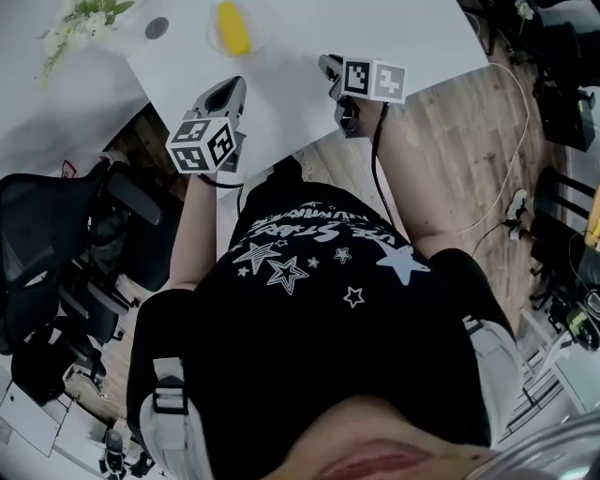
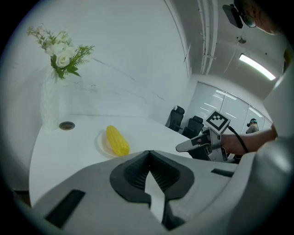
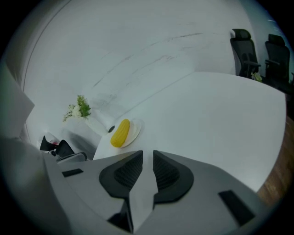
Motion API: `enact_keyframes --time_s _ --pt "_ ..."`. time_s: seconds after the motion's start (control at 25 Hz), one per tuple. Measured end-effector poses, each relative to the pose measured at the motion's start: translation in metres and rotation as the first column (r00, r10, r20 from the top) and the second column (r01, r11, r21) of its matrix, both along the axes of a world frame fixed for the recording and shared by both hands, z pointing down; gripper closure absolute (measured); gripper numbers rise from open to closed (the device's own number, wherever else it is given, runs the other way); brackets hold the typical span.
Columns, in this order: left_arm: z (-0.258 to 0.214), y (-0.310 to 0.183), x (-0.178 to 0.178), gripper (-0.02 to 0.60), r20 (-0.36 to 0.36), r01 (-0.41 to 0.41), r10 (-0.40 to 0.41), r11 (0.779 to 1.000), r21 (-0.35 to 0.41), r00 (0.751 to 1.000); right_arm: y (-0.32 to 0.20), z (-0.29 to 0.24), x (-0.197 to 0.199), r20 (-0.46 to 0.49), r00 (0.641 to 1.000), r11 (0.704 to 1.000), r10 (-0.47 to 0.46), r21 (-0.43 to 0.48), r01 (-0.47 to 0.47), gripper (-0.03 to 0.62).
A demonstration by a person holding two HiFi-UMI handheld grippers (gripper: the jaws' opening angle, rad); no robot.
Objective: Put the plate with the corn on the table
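- Head view: the plate point(image 1: 212, 36) with the corn point(image 1: 232, 28) rests on the white table point(image 1: 300, 66), ahead of both sets of jaws and well apart from them. The left gripper point(image 1: 228, 91) and right gripper point(image 1: 330, 67) hang over the table's near edge and carry nothing, so the placing looks done.
- Left gripper view: the jaws meet at their tips with nothing between them. The corn lies lengthwise on the plate beyond the jaws and a little to their left. It is centred on the plate, probably so that it cannot roll off. A small round disc point(image 2: 67, 125) and a vase of flowers point(image 2: 54, 78) stand farther off to the left.
- Right gripper view: the jaws stand a narrow gap apart, and only bare table shows through. The plate sits far ahead and to their left, near the flowers.
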State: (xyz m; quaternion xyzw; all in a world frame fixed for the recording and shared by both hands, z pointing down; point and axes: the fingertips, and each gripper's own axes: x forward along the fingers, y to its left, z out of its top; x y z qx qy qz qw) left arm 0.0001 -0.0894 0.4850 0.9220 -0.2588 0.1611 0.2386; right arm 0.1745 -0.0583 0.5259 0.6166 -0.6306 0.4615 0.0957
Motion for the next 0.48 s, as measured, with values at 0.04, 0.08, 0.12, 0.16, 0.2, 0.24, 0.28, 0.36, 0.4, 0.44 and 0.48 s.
enact_keyframes --time_s 0.04,0.08,0.12,0.16,0.2,0.24,0.28,0.36,0.4,0.44,0.48 --pt "-0.002 0.008 0.002 0.575 0.002 -0.006 0.006 1.000 0.005 1.000 0.011 -0.001 0.001 0.005 1.000 1.000 0.009 0.004 -0.009 0.525" --pt "-0.005 0.017 0.004 0.575 0.002 -0.010 0.010 1.000 0.011 1.000 0.023 -0.002 0.001 0.009 1.000 1.000 0.016 0.006 -0.016 0.526" --pt "-0.009 0.026 0.005 0.575 0.000 -0.010 0.010 1.000 0.017 1.000 0.035 -0.003 0.001 0.012 1.000 1.000 0.020 0.007 -0.020 0.528" --pt "-0.012 0.036 0.005 0.575 -0.002 -0.010 0.010 1.000 0.022 1.000 0.046 -0.004 0.000 0.014 1.000 1.000 0.022 0.008 -0.022 0.530" --pt "-0.016 0.047 0.005 0.575 -0.003 -0.009 0.010 1.000 0.028 1.000 0.058 -0.006 -0.001 0.015 1.000 1.000 0.022 0.010 -0.022 0.531" --pt "-0.019 0.058 0.005 0.575 -0.004 -0.010 0.010 0.999 0.031 1.000 0.069 -0.008 -0.002 0.016 1.000 1.000 0.021 0.013 -0.021 0.533" --pt "-0.021 0.071 0.004 0.575 -0.004 -0.010 0.010 0.999 0.033 1.000 0.081 -0.011 -0.003 0.016 1.000 1.000 0.020 0.016 -0.020 0.536" --pt "-0.024 0.096 0.000 0.575 -0.005 -0.010 0.010 0.999 0.033 1.000 0.103 -0.015 -0.008 0.017 1.000 0.999 0.019 0.027 -0.019 0.543" --pt "-0.025 0.107 -0.003 0.575 -0.005 -0.007 0.007 0.999 0.036 1.000 0.112 -0.017 -0.011 0.017 1.000 0.999 0.018 0.034 -0.018 0.546" --pt "-0.026 0.117 -0.006 0.575 -0.005 -0.003 0.003 0.999 0.040 1.000 0.120 -0.019 -0.014 0.017 1.000 0.999 0.016 0.043 -0.017 0.550" --pt "-0.028 0.127 -0.010 0.575 -0.006 0.002 -0.002 0.999 0.044 1.000 0.128 -0.022 -0.017 0.017 1.000 0.999 0.014 0.051 -0.015 0.553"
